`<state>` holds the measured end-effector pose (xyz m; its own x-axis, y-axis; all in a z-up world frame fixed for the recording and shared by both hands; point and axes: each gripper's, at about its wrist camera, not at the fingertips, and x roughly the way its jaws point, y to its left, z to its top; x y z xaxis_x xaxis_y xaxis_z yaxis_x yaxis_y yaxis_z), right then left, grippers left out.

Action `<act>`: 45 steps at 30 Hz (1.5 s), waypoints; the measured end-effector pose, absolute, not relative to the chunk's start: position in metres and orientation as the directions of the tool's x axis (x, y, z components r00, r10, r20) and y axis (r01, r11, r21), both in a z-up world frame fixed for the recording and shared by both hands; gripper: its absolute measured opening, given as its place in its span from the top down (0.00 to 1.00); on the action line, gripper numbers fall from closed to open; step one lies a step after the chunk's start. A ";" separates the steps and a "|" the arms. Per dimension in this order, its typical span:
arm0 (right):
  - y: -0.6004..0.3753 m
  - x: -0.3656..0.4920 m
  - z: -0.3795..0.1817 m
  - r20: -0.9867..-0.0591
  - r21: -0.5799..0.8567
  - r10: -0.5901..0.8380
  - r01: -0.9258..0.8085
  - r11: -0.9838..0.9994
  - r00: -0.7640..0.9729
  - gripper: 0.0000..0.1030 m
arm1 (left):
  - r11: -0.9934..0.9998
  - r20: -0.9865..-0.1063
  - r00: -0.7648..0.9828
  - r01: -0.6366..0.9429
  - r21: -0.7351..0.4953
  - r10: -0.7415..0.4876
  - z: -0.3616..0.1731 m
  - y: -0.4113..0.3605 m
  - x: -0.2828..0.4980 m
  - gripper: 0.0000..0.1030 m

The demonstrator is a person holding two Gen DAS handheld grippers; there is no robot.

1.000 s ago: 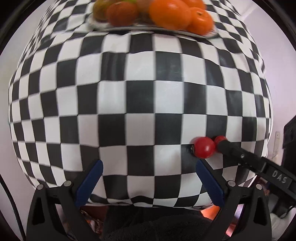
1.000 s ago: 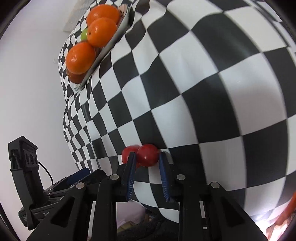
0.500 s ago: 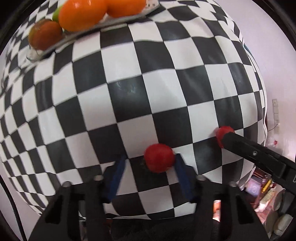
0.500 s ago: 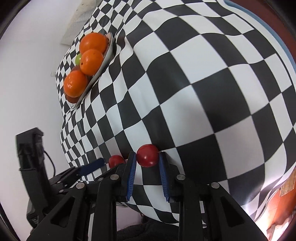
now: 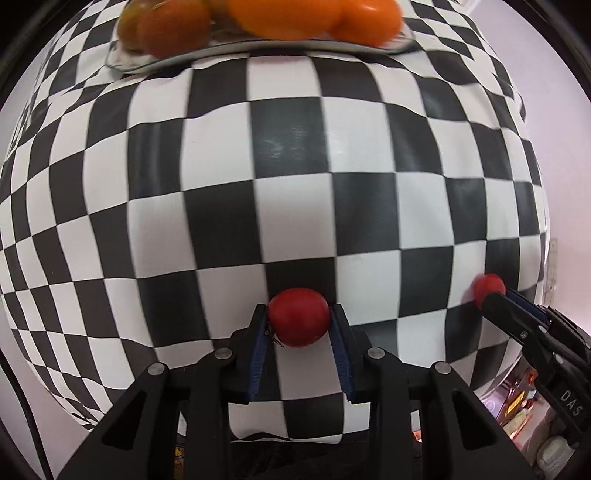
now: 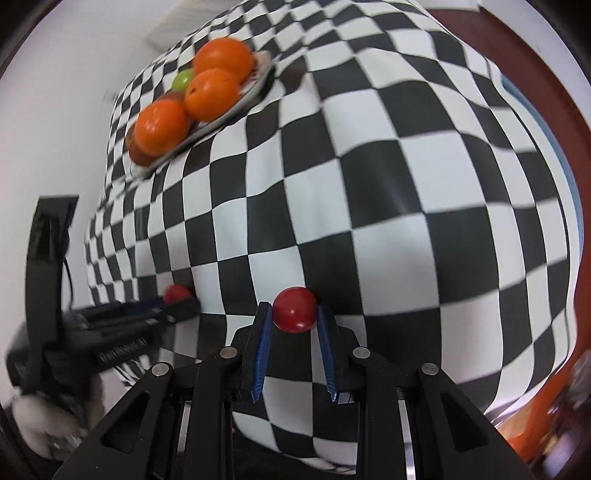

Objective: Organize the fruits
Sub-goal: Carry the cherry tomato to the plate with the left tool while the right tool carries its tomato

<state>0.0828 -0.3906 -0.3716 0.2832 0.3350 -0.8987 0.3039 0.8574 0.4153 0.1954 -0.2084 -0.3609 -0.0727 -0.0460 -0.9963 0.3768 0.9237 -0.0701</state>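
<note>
Left gripper point(image 5: 299, 317) clamping red tomato point(image 5: 298, 316) between pads; right gripper point(image 6: 294, 312) pinching second tomato point(image 6: 294, 309); fruit plate point(image 5: 258, 50) sitting far ahead.

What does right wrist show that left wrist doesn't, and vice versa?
Right wrist only: a green fruit among the oranges, and the left claw's camera housing at far left.
Left wrist only: a dark red-brown fruit on the plate's left end, and cluttered shelves at lower right.
Both: checkered tablecloth, the plate, and the left claw and right claw each shut on a small red tomato.
</note>
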 end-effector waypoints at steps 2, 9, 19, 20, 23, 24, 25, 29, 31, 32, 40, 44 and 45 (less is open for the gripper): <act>-0.388 0.086 -0.372 -0.903 0.404 0.327 0.290 0.868 0.277 0.73 | 0.928 -0.996 -0.072 0.365 -0.075 -0.052 -0.363 -0.202 0.195 0.71; -0.379 0.097 -0.369 -0.912 0.376 0.308 0.249 0.893 0.272 0.73 | 0.933 -0.995 -0.068 0.347 -0.091 -0.072 -0.372 -0.183 0.217 0.71; -0.362 0.115 -0.349 -0.877 0.433 0.362 0.192 0.881 0.317 0.74 | 0.951 -0.987 -0.032 0.265 -0.162 -0.159 -0.328 -0.125 0.233 0.71; -0.361 0.118 -0.346 -0.869 0.444 0.371 0.187 0.876 0.327 0.74 | 0.952 -0.984 -0.022 0.248 -0.179 -0.179 -0.319 -0.116 0.240 0.71; -0.352 0.136 -0.331 -0.833 0.498 0.418 0.163 0.852 0.362 0.74 | 0.952 -0.974 0.001 0.209 -0.222 -0.227 -0.299 -0.103 0.254 0.71; -0.348 0.143 -0.325 -0.820 0.513 0.431 0.150 0.845 0.376 0.74 | 0.952 -0.970 0.012 0.193 -0.237 -0.244 -0.290 -0.099 0.258 0.71; -0.343 0.151 -0.320 -0.812 0.521 0.439 0.140 0.842 0.384 0.74 | 0.951 -0.965 0.022 0.178 -0.252 -0.260 -0.284 -0.092 0.267 0.71; -0.317 0.187 -0.301 -0.770 0.568 0.477 0.116 0.815 0.423 0.74 | 0.945 -0.951 0.044 0.140 -0.296 -0.305 -0.259 -0.077 0.301 0.71; -0.299 0.207 -0.296 -0.759 0.577 0.483 0.106 0.810 0.437 0.74 | 0.942 -0.946 0.043 0.123 -0.314 -0.321 -0.261 -0.073 0.320 0.71; -0.290 0.218 -0.295 -0.754 0.579 0.483 0.104 0.808 0.444 0.74 | 0.939 -0.942 0.041 0.110 -0.326 -0.332 -0.263 -0.069 0.327 0.71; -0.227 0.292 -0.313 -0.770 0.561 0.432 0.174 0.809 0.469 0.74 | 0.889 -0.886 -0.088 0.011 -0.457 -0.455 -0.299 -0.059 0.401 0.71; -0.210 0.313 -0.326 -0.791 0.543 0.399 0.231 0.807 0.464 0.74 | 0.879 -0.873 -0.138 0.030 -0.476 -0.468 -0.305 -0.058 0.425 0.71; -0.207 0.316 -0.328 -0.794 0.539 0.393 0.240 0.807 0.464 0.74 | 0.876 -0.870 -0.148 0.037 -0.481 -0.471 -0.306 -0.058 0.427 0.71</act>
